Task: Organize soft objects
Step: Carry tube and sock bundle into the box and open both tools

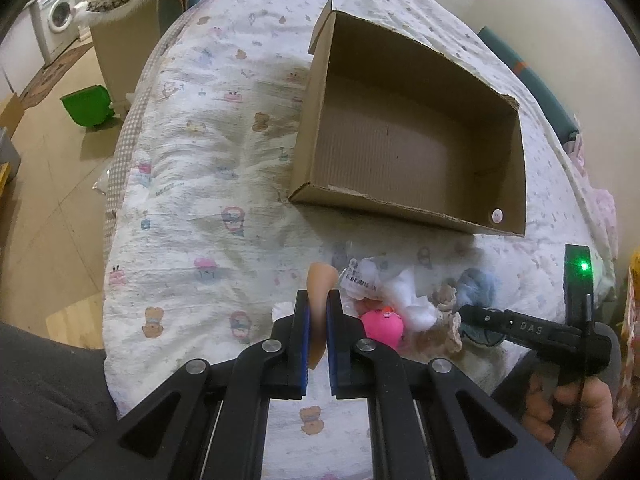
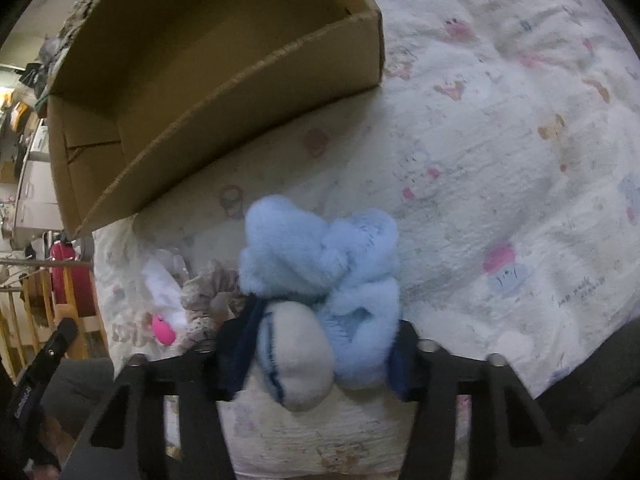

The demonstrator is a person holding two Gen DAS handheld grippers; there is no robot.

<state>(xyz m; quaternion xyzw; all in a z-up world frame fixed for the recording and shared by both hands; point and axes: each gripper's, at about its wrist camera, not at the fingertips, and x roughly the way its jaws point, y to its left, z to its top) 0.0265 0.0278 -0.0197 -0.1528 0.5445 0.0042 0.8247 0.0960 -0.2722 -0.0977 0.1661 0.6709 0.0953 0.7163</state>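
Observation:
My left gripper (image 1: 318,300) is shut on a thin peach-coloured soft piece (image 1: 320,280) that sticks up between its blue pads, just above the quilt. An open cardboard box (image 1: 400,204) lies on the bed beyond it, with only a small round sticker inside. In the right wrist view my right gripper (image 2: 320,336) has its pads pressed on a light-blue plush toy (image 2: 320,248) with a white part, close to the box's near wall (image 2: 240,92). Beside it lie a pink toy (image 1: 382,322), a white cloth (image 1: 412,292) and a beige scrunchie (image 1: 444,300).
A printed quilt (image 1: 200,200) covers the bed, whose edge drops to the floor on the left. A green bin (image 1: 86,106) and a washing machine (image 1: 56,16) stand on that side. A barcode-labelled packet (image 1: 360,276) lies in the pile. A hand (image 1: 572,412) holds the right gripper.

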